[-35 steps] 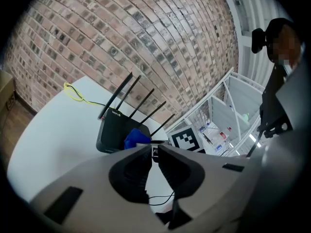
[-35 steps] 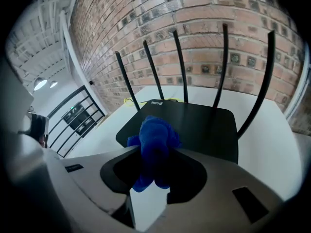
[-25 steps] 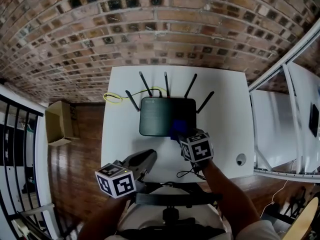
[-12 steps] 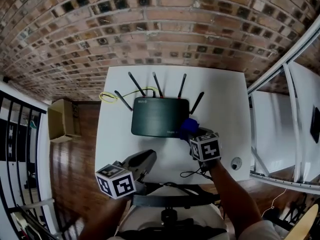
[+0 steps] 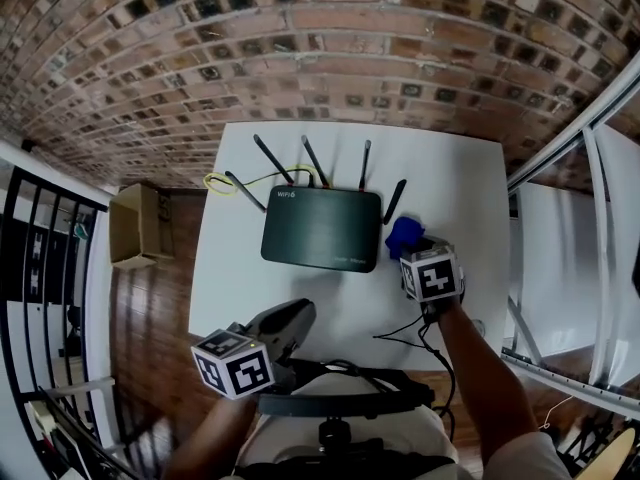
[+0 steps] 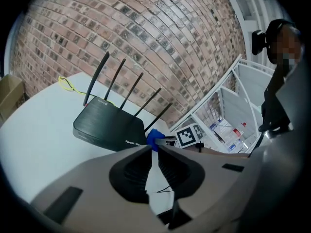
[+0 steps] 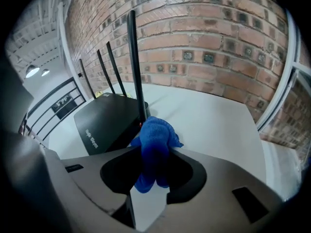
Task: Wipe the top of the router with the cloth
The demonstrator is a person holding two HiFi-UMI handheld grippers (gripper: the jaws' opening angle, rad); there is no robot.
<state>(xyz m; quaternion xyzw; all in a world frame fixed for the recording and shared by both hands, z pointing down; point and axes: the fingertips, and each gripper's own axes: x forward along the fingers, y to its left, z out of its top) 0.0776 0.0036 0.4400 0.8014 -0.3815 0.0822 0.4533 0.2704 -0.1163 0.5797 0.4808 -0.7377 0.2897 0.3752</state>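
Observation:
The black router [image 5: 320, 228] with several upright antennas lies on the white table [image 5: 450, 178]; it also shows in the left gripper view [image 6: 109, 125] and the right gripper view [image 7: 109, 123]. My right gripper [image 5: 408, 244] is shut on a bunched blue cloth [image 5: 404, 235], just off the router's right edge and low over the table. In the right gripper view the cloth [image 7: 154, 140] bulges out between the gripper's [image 7: 155, 149] pads, beside one antenna. My left gripper [image 5: 290, 320] hovers over the table's near edge, shut and empty, pointing toward the router [image 6: 152, 147].
A yellow cable [image 5: 228, 183] loops off the router's back left. A thin black cable [image 5: 400, 333] lies on the table near my right arm. A cardboard box [image 5: 135, 228] sits on the wood floor at left. A brick wall stands behind the table; white rails run on the right.
My right gripper has carried the blue cloth rightward, from the router's front right corner to the table beside its right edge. The left gripper stays at the near edge.

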